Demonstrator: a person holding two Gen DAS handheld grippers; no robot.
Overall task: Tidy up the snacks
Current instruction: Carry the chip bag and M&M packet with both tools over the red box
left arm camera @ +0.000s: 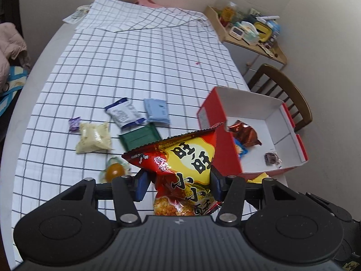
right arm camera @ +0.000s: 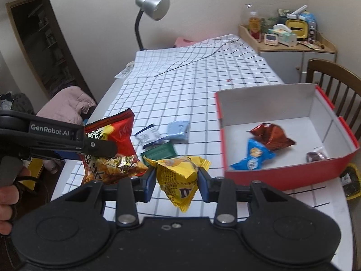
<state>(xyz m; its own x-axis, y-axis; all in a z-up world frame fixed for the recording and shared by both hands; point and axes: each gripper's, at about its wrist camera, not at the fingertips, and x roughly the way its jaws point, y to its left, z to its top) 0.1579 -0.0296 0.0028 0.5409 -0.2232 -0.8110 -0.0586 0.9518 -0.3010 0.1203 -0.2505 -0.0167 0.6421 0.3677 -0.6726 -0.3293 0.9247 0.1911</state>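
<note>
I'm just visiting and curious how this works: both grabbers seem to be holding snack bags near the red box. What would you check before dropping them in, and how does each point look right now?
1. Left gripper clamps the red and yellow crinkly snack bag: ok.
2. Right gripper clamps the yellow candy packet: ok.
3. Red cardboard box with white inside is open on top: ok.
4. Free floor left in the box beside the brown foil packet and blue packet: ok.
5. Either bag already above the box opening: not ok, both look short of it.
6. Whether the bags will drop flat: cannot tell.
</note>
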